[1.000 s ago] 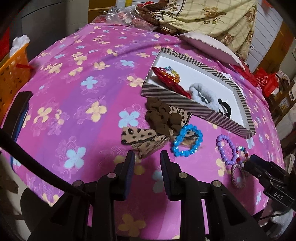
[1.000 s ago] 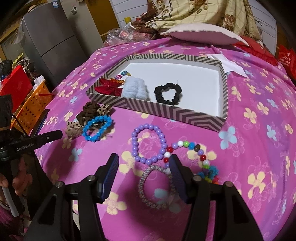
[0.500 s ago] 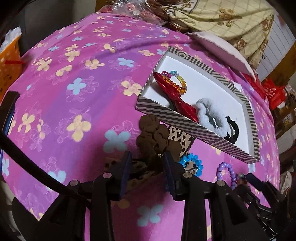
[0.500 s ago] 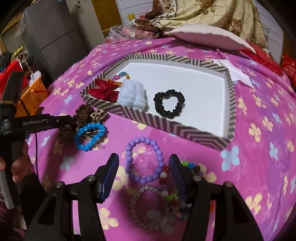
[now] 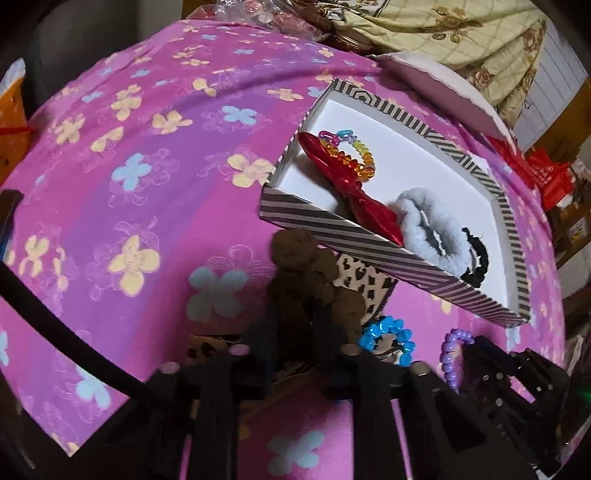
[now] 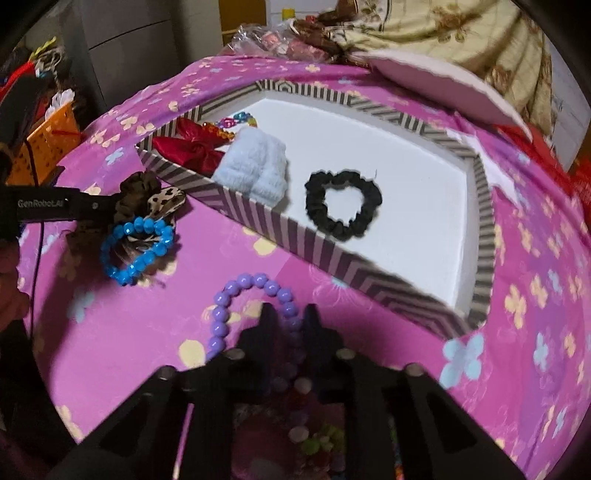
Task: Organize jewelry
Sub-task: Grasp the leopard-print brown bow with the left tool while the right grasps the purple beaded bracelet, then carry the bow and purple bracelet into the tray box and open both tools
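1. While my left gripper (image 5: 293, 332) clenches the brown scrunchie (image 5: 306, 273), the box (image 5: 334, 230) sits just beyond its jaws.
2. My right gripper (image 6: 290, 325) pinches the purple bracelet (image 6: 251, 306), box ahead.

This looks like a home. A pink flowered cloth (image 5: 147, 155) covers the table, a yellow quilt (image 5: 461, 33) is piled at its far edge, and a gray fridge (image 6: 136, 44) stands behind.

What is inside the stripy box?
In the stripy box: a red bow, rainbow bead bracelet, fluffy blue scrunchie and black scrunchie. Anything under them is hidden.
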`<move>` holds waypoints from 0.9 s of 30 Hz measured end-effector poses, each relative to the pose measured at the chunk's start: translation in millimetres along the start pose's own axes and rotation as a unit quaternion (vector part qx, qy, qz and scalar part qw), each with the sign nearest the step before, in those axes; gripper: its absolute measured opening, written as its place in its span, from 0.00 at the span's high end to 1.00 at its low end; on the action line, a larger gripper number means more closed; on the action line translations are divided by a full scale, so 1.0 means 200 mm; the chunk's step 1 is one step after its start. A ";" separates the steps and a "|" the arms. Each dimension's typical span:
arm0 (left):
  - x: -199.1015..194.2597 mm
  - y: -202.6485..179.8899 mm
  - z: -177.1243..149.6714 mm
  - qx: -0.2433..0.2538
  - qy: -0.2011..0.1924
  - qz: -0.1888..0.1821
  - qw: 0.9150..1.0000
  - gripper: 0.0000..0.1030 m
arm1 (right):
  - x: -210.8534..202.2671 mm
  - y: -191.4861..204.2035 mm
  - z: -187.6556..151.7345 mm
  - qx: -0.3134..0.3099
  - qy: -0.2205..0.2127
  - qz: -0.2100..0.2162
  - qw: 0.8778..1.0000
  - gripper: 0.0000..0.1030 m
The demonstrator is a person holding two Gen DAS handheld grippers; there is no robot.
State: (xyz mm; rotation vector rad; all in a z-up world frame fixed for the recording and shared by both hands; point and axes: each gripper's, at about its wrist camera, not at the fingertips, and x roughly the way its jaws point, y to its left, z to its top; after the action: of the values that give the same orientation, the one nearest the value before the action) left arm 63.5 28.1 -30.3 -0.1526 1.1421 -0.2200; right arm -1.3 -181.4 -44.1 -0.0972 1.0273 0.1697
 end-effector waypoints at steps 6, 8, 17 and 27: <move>-0.14 0.04 0.00 -0.006 -0.030 -0.008 0.999 0.70 | -0.08 0.01 0.02 0.001 -0.021 0.011 1.000 0.91; -0.21 0.04 0.00 -0.004 -0.046 -0.013 0.999 0.70 | -0.14 0.03 0.03 -0.001 -0.034 0.013 0.999 0.91; -0.50 -0.02 -0.01 0.026 -0.107 -0.028 0.994 0.70 | -0.34 0.11 0.09 -0.018 -0.076 0.024 0.997 0.91; -0.63 -0.07 0.00 0.034 -0.128 -0.043 0.990 0.70 | -0.49 0.05 0.13 0.001 -0.100 0.039 0.994 0.91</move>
State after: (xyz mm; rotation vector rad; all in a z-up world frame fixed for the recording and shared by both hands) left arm 11.5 45.7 83.4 -0.1653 0.8720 -0.3066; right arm -29.6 -176.9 52.8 -0.0369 0.8310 0.2433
